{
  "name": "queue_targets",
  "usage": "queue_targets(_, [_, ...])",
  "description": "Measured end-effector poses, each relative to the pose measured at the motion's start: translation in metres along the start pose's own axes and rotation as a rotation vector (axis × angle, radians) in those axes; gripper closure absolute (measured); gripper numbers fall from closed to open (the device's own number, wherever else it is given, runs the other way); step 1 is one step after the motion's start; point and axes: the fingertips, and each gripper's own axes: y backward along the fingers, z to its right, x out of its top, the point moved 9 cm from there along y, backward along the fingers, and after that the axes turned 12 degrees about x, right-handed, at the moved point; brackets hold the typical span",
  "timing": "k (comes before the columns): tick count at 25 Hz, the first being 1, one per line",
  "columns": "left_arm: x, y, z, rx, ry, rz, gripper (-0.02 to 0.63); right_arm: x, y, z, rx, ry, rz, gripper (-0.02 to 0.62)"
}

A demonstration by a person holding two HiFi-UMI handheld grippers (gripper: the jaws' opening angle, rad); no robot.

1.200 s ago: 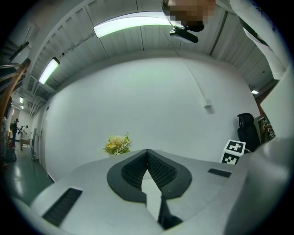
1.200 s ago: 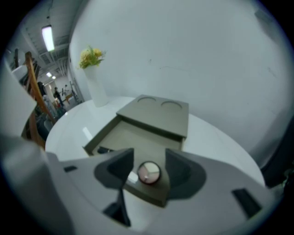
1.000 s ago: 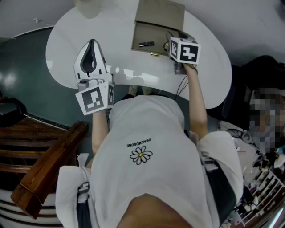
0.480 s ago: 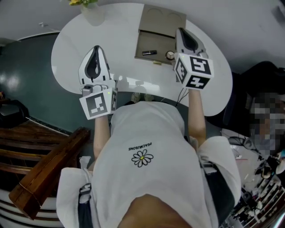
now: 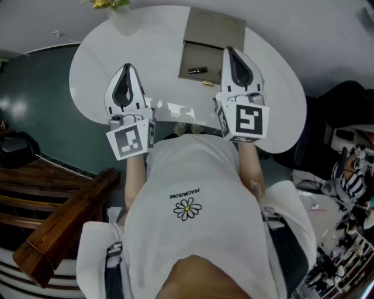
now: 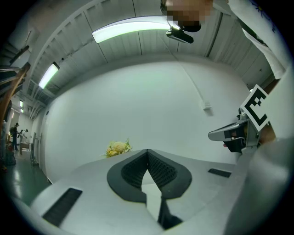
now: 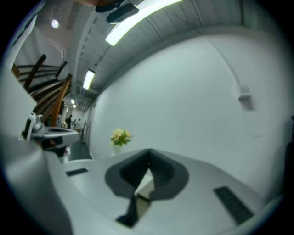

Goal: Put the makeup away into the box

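1. Nearest, both tools are held up level above the near edge of the white table. The left gripper is seen clenched, tips meeting on nothing.
2. The right gripper has just been closing and is clamped tight too, with nothing caught between the jaws (so no makeup is being carried right now).
3. Further out, the open tan box is set on the table, and a dark makeup tube is laid flat inside it.
4. A small gold piece can be spotted at the box's near edge. Whether it's on the rim or the tabletop can't be made out.
5. Handling guess: it'd be light, stiff and slick, likely to roll, so it should be pinched gently across its middle.
6. Farthest back, yellow flowers are parked at the table's far side.
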Motion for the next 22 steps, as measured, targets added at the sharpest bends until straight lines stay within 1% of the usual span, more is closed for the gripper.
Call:
queue_targets(4, [0.002, 0.0, 0.003, -0.004, -0.002, -0.013, 0.586, -0.002, 0.0, -0.012, 0.022, -0.005, -0.008, 0.566])
queue_targets(10, [0.003, -0.001, 0.01, -0.021, 0.004, 0.015, 0.586, -0.002, -0.001, -0.02, 0.062, -0.02, -0.01, 0.566])
queue_targets(15, [0.001, -0.001, 0.01, -0.029, -0.005, 0.011, 0.586, -0.006, 0.001, -0.017, 0.046, 0.01, -0.019, 0.566])
queue_targets(19, [0.002, 0.0, 0.011, -0.029, -0.007, 0.008, 0.586, -0.002, 0.002, -0.016, 0.044, -0.01, -0.011, 0.566])
queue_targets(22, [0.005, -0.001, 0.012, -0.021, -0.001, 0.015, 0.586, -0.005, 0.004, -0.014, 0.037, 0.0, -0.017, 0.566])
